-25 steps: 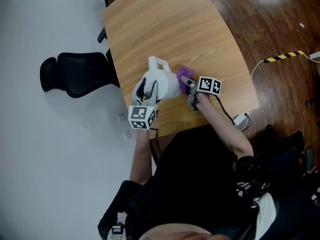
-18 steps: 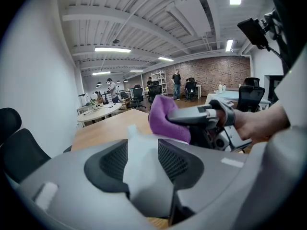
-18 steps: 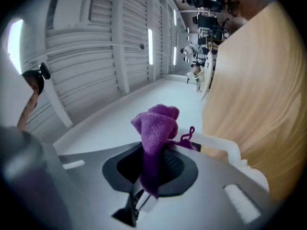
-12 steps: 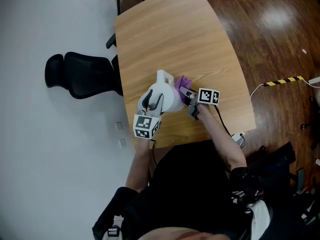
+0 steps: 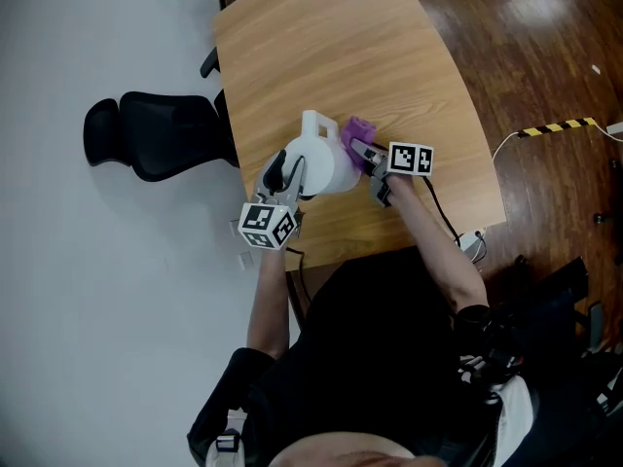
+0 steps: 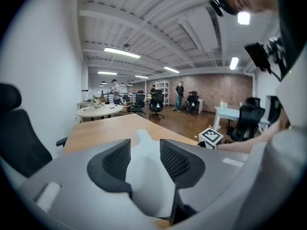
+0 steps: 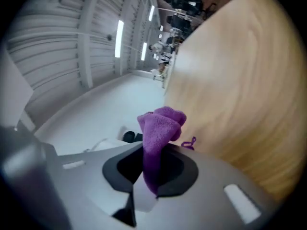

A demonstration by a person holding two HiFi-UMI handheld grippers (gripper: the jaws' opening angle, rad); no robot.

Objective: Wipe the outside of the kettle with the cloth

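Since a second ago, my left gripper (image 5: 286, 173) has swung its marker cube (image 5: 265, 225) out to the left of the kettle (image 5: 321, 163), and its jaws have just been opening. From its own view they stand apart, one on either side of a white part of the kettle that fills the gap between them. The grip looks loosened rather than clamped, though I see no clear gap at either pad. From the head view this gripper sits at the near left end of the kettle, angled slightly downward.

My right gripper (image 5: 362, 154) is clenched on the purple cloth (image 5: 359, 131). In its own view the jaws pinch the lower fold, and the rest bunches out past the tips in a soft lump with a loose thread curling off one side. From above, that lump lies against the kettle's right flank and appears to touch it, just below the spout end.

The kettle is white and stands on the wooden table (image 5: 331, 47), towards the near edge, between the two grippers. Its spout points away from me.

Beyond the table's left edge stands a black office chair (image 5: 156, 144). To the right is dark wooden floor (image 5: 545, 56) with a strip of yellow-and-black tape (image 5: 557, 125).
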